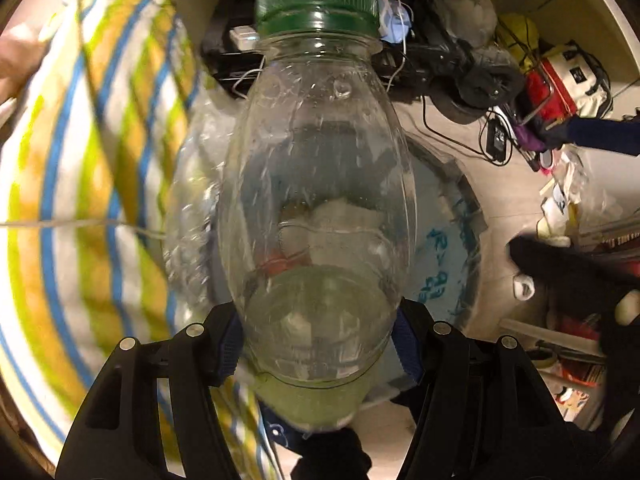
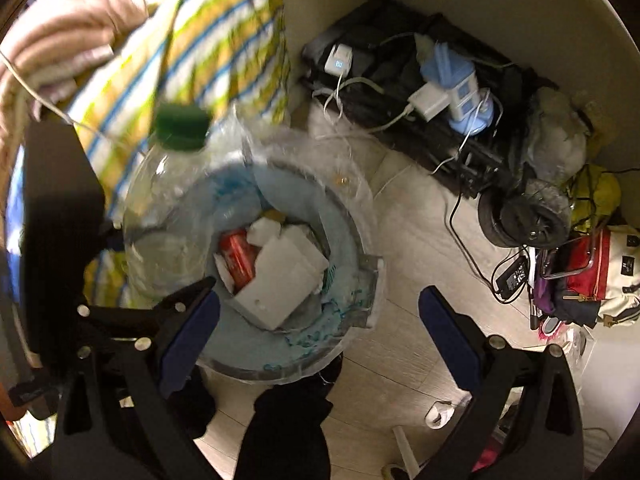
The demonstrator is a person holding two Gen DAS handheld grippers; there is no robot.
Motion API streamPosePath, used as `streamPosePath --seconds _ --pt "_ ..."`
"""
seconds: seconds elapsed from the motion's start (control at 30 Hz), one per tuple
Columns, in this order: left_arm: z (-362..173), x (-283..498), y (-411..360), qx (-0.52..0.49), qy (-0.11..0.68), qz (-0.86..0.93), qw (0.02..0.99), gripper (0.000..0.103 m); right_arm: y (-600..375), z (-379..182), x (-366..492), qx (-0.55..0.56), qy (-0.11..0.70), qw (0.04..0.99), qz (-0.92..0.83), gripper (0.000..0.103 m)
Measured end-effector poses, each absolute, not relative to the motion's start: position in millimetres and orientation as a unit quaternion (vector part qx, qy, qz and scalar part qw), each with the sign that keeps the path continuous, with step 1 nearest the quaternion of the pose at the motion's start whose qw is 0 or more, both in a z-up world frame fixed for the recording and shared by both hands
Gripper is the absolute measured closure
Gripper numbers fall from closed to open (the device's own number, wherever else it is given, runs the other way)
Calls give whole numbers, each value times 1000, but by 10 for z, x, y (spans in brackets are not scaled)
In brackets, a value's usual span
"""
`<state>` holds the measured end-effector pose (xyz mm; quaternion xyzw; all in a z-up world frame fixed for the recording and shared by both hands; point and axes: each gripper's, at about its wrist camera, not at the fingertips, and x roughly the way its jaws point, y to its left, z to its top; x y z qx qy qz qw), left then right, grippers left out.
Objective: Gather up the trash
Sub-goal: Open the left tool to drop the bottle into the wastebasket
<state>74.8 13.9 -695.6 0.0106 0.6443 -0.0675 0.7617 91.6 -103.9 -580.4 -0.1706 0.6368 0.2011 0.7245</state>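
My left gripper (image 1: 318,340) is shut on the base of a clear plastic bottle (image 1: 320,184) with a green cap (image 1: 316,0), held above a round bin (image 1: 448,240) lined with a blue bag. In the right wrist view the same bottle (image 2: 168,208) hangs over the bin's left rim, green cap (image 2: 182,124) up. The bin (image 2: 352,232) holds white foam pieces (image 2: 280,280) and a red can (image 2: 236,256). My right gripper (image 2: 320,320) is open and empty just above the bin's near edge.
A striped yellow, blue and white cloth (image 2: 192,40) lies left of the bin. A black case with chargers and white cables (image 2: 400,92) sits against the wall. Bags (image 2: 592,276), a black adapter (image 2: 512,272) and clutter crowd the floor at the right.
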Motion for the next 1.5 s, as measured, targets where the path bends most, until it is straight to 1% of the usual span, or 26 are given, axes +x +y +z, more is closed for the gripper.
streamPosePath --seconds 0.13,0.43,0.47,0.5,0.53,0.57,0.6,0.7,0.87,1.0,1.17,1.3,1.4,1.5 --pt "-7136 824 19 22 648 -76 758 43 -1077 -6021 964 -166 643 722 196 6" --pt "-7410 960 -74 27 659 -75 748 43 -1147 -6189 1043 -167 647 720 188 6" --pt "-7431 965 -84 26 662 -75 745 39 -1156 -6194 1047 -167 648 719 187 6" --pt "-7454 970 -85 25 666 -71 742 30 -1166 -6200 1045 -168 648 719 187 6" --pt "-7468 973 -80 26 667 -65 741 25 -1176 -6202 1043 -170 649 718 186 6" --pt "-7478 973 -76 27 669 -59 740 18 -1189 -6204 1043 -170 650 717 186 6" --pt "-7481 967 -72 26 672 -56 738 14 -1197 -6200 1041 -170 651 717 185 6" --pt "-7455 925 -58 32 673 -51 737 6 -1218 -6174 1047 -169 651 718 182 6" --pt "-7355 823 -44 52 674 -46 736 6 -1238 -6063 1070 -163 648 723 176 6" --pt "-7164 754 -22 69 674 -40 735 6 -1260 -5906 1104 -153 647 727 172 6" --pt "-6666 758 -29 87 655 -41 749 6 -1288 -5532 1167 -139 642 735 168 6" --pt "-6064 869 -64 86 637 -38 765 6 -1393 -4990 1246 -117 628 753 158 6" --pt "-5605 1009 -93 82 619 -35 780 6 -1542 -4460 1336 -87 608 776 144 6" --pt "-5005 1184 -168 73 591 -39 802 6 -1759 -3886 1430 -54 581 803 125 6"
